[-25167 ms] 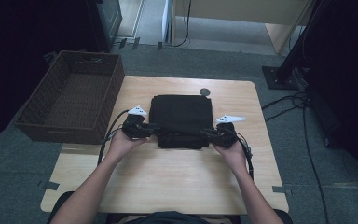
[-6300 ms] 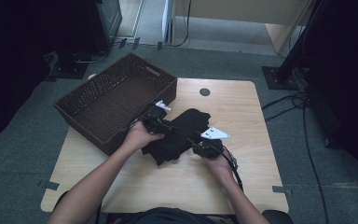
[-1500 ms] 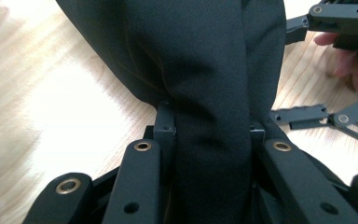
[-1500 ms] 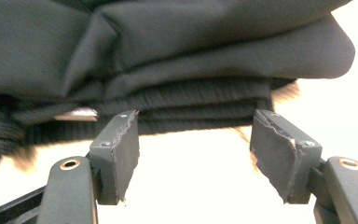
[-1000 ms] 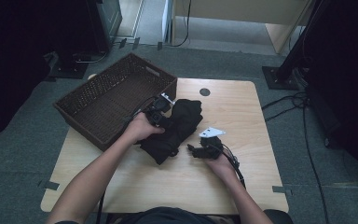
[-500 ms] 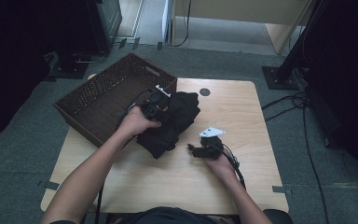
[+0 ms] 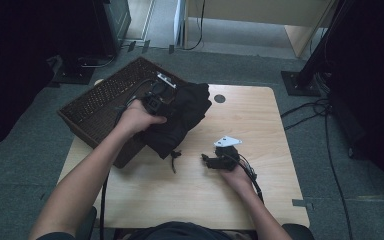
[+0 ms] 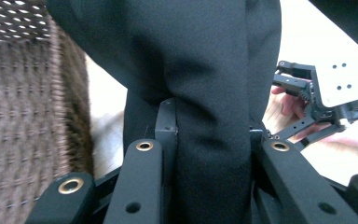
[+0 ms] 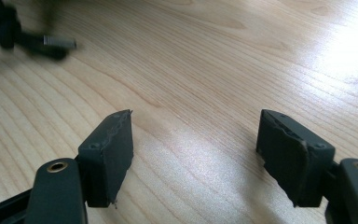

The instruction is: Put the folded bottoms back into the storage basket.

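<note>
A black garment (image 7: 182, 117) hangs bunched between the table and the brown wicker basket (image 7: 100, 100); its lower end still lies on the wood, with a drawstring (image 7: 174, 158) trailing out. My left gripper (image 7: 167, 105) is shut on a thick fold of it, raised beside the basket's near wall. In the left gripper view the black cloth (image 8: 214, 93) fills the gap of the left gripper (image 8: 212, 135), with the basket wall (image 8: 23, 102) to the left. My right gripper (image 7: 206, 160) rests low on the table, open. The right gripper (image 9: 193, 144) has bare wood between its jaws and a cord tip (image 9: 56, 43) beyond.
The wooden table (image 7: 260, 130) has a round cable hole (image 7: 219, 98) near its far edge. The basket overhangs the table's left corner. Cables (image 7: 325, 115) lie on the grey floor to the right, beside a black stand base (image 7: 300, 80).
My left gripper has risen with the garment and shifted toward the basket, pulling more cloth off the table. The right gripper has stayed put, open.
</note>
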Available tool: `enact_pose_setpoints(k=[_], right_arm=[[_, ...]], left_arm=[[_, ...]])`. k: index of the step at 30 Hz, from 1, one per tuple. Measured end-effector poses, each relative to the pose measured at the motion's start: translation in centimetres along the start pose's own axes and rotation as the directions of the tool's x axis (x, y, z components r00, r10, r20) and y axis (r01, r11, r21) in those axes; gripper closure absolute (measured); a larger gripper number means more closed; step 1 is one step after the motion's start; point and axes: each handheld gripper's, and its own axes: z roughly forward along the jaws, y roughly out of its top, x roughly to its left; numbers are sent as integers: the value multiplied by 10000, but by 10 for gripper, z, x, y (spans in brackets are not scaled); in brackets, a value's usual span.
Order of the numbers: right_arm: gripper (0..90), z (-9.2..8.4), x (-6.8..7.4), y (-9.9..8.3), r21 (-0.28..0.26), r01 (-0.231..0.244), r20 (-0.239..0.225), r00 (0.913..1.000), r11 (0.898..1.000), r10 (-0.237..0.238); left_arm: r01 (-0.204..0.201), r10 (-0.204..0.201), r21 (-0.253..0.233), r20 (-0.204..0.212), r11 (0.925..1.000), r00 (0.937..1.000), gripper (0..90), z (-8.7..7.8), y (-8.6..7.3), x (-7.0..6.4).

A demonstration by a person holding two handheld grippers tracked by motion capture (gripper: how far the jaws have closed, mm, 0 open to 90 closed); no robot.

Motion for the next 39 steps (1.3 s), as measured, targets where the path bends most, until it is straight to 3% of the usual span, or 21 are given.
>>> enact_pose_setpoints(k=[12,18,27,30,34,39], right_arm=[[270,0,0,0,-3,-15,46,10000,10000,15],[270,0,0,0,7,-13,39,10000,10000,13],[270,0,0,0,-9,-23,57,10000,10000,23],[270,0,0,0,6,-29,58,10000,10000,29],[270,0,0,0,8,-55,99,9999,10000,55],[271,0,0,0,4,-59,102,9999,10000,59]], left_arm=[[-19,-4,-390,-579,9992,9983,705,-48,16,16],[102,-163,-594,-1029,9982,9946,707,-73,21,36],[227,-355,-714,-1827,9972,9825,745,-112,36,65],[386,-541,-945,-1675,9948,9844,747,-122,41,75],[366,-509,-834,-1757,9958,9831,754,-116,41,87],[467,-509,-282,-1712,9985,9839,757,-93,33,103]])
